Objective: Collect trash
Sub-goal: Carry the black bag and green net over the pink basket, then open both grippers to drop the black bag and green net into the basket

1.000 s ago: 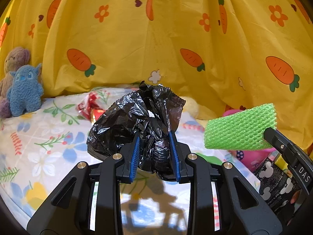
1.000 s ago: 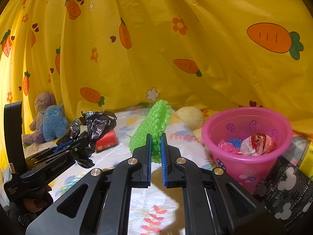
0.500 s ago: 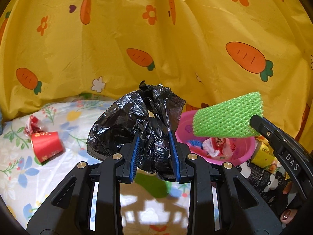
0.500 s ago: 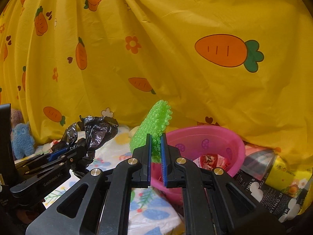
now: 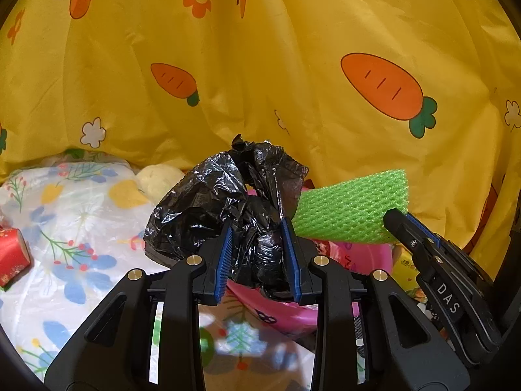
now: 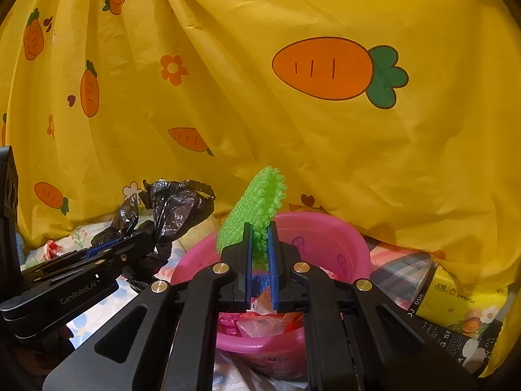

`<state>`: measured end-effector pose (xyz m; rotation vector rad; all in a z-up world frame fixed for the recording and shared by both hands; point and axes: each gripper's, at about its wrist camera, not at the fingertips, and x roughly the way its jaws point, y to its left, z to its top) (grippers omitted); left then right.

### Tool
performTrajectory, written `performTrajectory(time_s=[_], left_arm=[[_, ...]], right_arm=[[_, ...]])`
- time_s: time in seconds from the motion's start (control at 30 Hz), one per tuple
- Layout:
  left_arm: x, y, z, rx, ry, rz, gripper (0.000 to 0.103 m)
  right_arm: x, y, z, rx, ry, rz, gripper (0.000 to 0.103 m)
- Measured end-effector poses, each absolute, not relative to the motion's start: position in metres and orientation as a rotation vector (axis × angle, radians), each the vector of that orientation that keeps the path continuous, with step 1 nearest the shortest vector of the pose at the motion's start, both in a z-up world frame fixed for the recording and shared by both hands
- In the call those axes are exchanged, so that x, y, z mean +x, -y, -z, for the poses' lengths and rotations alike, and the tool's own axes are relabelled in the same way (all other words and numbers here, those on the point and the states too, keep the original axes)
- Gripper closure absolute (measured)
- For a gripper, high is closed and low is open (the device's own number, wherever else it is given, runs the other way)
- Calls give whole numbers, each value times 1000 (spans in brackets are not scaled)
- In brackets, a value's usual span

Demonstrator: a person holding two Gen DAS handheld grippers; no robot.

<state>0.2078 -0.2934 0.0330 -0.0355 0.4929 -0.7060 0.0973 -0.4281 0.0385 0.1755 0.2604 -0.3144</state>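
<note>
My left gripper point(image 5: 257, 228) is shut on a crumpled black plastic bag point(image 5: 228, 208), held above the near rim of a pink bin point(image 5: 286, 309). The right gripper point(image 6: 259, 231) is shut on a green foam net point(image 6: 254, 202), which stands up over the pink bin point(image 6: 325, 238). Inside that bin lie wrappers and other trash point(image 6: 260, 319). In the right wrist view the left gripper point(image 6: 130, 241) with its black bag point(image 6: 169, 208) hangs just left of the bin. The left wrist view shows the right gripper point(image 5: 397, 218) holding the green net point(image 5: 351, 208) at the right.
A red paper cup point(image 5: 11, 255) lies on the floral sheet point(image 5: 75, 215) at the left, and a pale round ball point(image 5: 159, 179) sits near the yellow carrot curtain point(image 5: 293, 65). A yellow tissue pack point(image 6: 462, 299) and a black printed bag point(image 6: 456, 345) lie right of the bin.
Both grippers swung right with their loads and now hang over the pink bin. The plush toys left view, and the red cup slid to the left edge.
</note>
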Motion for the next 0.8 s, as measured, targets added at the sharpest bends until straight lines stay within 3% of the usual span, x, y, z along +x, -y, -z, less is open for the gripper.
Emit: performTrajectory(time_s=[0.6,0.73,0.8], left_arm=[[226,319,-11,-35,-541,780,72],[229,319,-9,-49,-550,807,67],[229,320,-8,-48,-549,819,59]], right_arm=[[116,442,-31,185,-281,348,93],[118,445,-29,190,-286,347,93],[118,446,-28,192,-287,347,93]])
